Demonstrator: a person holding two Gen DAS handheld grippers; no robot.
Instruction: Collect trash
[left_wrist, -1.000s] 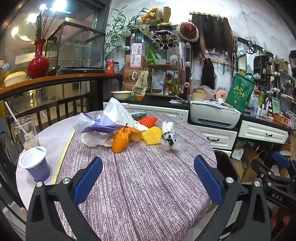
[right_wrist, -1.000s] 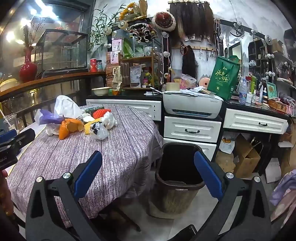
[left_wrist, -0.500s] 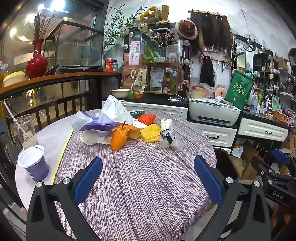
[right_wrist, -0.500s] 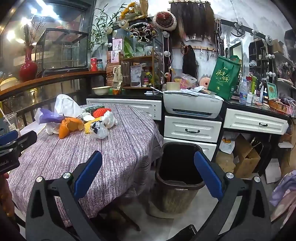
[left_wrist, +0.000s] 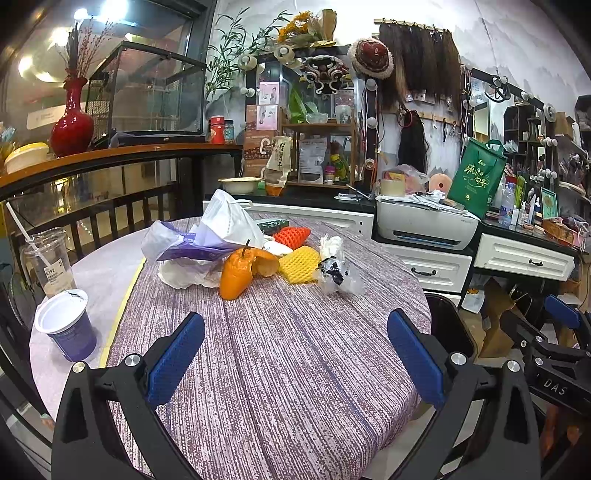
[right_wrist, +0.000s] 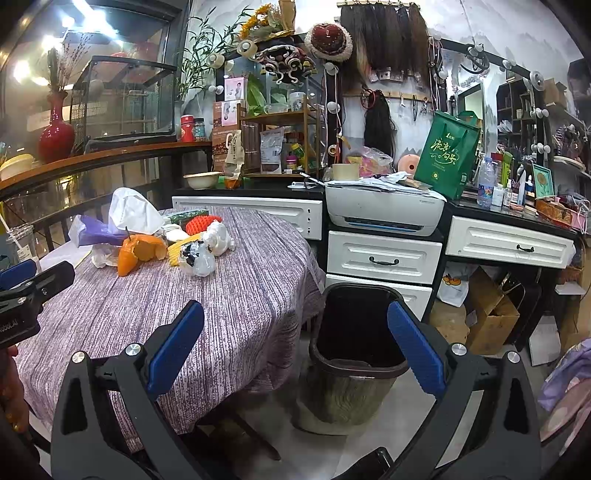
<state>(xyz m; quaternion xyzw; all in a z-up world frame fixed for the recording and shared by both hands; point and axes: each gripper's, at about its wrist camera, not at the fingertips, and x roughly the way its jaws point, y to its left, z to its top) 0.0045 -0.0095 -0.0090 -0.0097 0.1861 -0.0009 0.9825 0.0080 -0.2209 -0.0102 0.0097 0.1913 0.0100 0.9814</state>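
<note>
Partly hidden trash bin behind table, both tongs agape

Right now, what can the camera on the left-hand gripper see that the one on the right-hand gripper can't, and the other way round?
Only the left wrist view shows the purple paper cup whole, standing near the clear straw cup at the table's left edge.

Only the right wrist view shows the dark trash bin whole, on the floor beside the table; the left view catches just its rim.

Both show the purple striped tablecloth, the trash pile with the orange peel and yellow foam net, and the white printer. The left gripper and right gripper are both open and empty.
</note>
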